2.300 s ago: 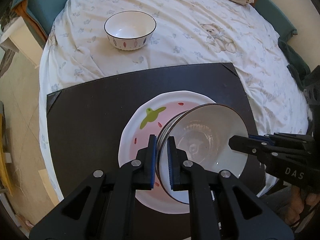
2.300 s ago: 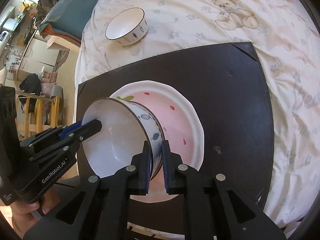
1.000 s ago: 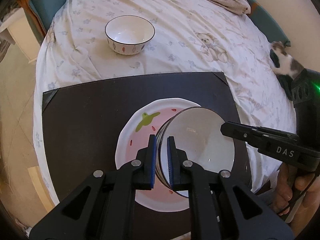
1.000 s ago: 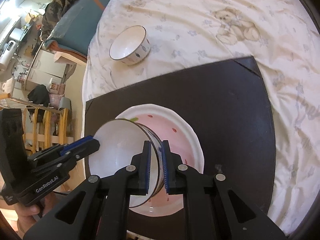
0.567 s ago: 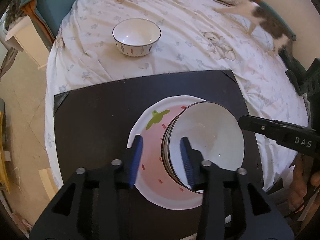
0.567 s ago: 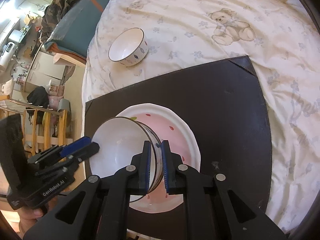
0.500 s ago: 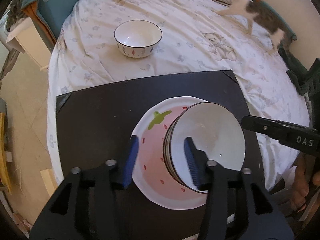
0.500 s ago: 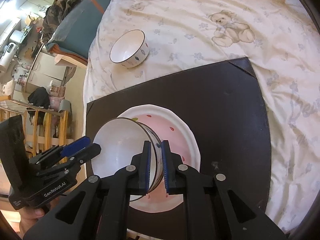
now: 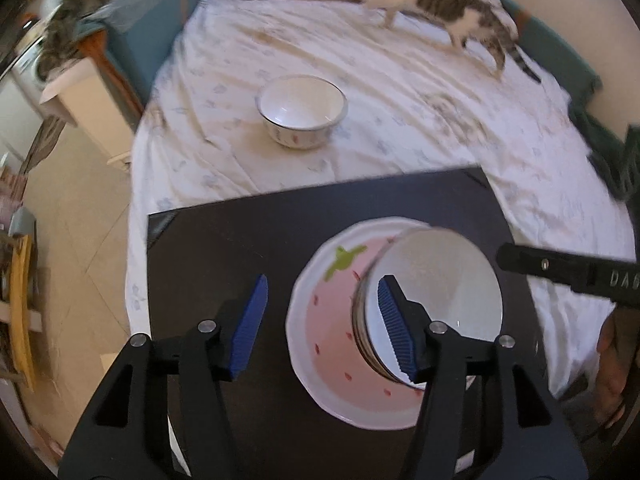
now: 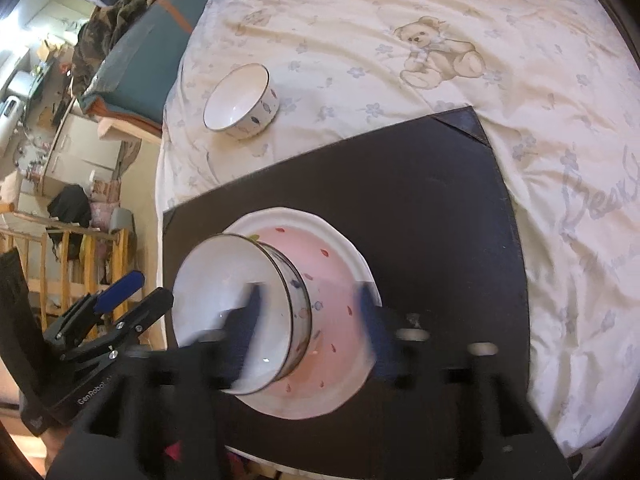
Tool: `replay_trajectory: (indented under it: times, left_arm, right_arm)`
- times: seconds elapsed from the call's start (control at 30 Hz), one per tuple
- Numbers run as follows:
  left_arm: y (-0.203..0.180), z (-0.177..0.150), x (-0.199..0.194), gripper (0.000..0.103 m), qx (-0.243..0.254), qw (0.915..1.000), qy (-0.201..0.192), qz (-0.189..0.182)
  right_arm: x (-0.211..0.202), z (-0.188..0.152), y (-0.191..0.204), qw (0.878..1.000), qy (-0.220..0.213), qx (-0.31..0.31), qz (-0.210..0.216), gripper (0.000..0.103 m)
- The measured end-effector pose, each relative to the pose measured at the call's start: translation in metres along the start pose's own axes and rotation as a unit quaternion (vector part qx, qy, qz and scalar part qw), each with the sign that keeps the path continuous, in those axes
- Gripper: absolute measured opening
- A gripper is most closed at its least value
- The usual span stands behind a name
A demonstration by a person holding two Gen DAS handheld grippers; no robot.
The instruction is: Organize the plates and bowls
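Note:
A white bowl with a dark rim sits on the pink strawberry plate, which lies on a black mat. My left gripper is open, its right finger over the bowl's left rim and its left finger over the mat. In the right wrist view the same bowl sits on the plate, and my right gripper is open and blurred, its fingers on either side of the bowl's right wall. A second white bowl stands on the bedsheet beyond the mat; it also shows in the right wrist view.
A grey-and-white cat walks on the bed at the far right. The bedsheet has a teddy-bear print. A teal cushion and a small white cabinet stand left of the bed. Floor lies at the left.
Both grippers have opened and let go of the bowl, which now rests on the plate. The left gripper has pulled back. The cat has walked further onto the bed.

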State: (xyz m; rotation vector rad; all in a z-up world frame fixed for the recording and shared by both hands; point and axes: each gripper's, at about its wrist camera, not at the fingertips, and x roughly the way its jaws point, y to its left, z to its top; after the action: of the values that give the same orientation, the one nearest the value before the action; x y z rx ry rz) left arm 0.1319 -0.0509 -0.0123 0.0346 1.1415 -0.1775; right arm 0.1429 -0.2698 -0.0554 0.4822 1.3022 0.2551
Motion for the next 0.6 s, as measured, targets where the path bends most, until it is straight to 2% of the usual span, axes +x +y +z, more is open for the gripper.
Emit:
replay_trajectory:
  times: [0.03, 0.07, 0.13, 0.23, 0.37, 0.6]
  left_arm:
    - [0.004, 0.001, -0.001, 0.057, -0.008, 1.0, -0.003, 0.0]
    - [0.01, 0.003, -0.001, 0.067, -0.02, 0.9998, -0.009, 0.003]
    - [0.018, 0.008, 0.001, 0.079, -0.033, 0.9992, -0.015, 0.016]
    - [0.03, 0.021, 0.009, 0.079, -0.046, 0.9984, -0.006, 0.032]
    - [0.048, 0.046, 0.021, 0.079, -0.066, 0.9968, 0.008, 0.045]
    - [0.066, 0.1, 0.056, 0.079, -0.1, 0.9936, -0.015, 0.05]
  right_arm:
    - [-0.001, 0.001, 0.001, 1.0, -0.005, -0.001, 0.0, 0.061]
    - [-0.002, 0.001, 0.004, 1.0, -0.008, -0.004, -0.002, 0.061]
    - [-0.002, 0.005, 0.007, 1.0, -0.009, -0.004, 0.0, 0.061]
    - [-0.001, 0.017, 0.015, 1.0, -0.005, -0.006, 0.011, 0.061]
    - [0.001, 0.047, 0.026, 1.0, -0.005, -0.013, -0.002, 0.061]
    - [0.027, 0.114, 0.04, 1.0, 0.0, 0.0, -0.003, 0.061]
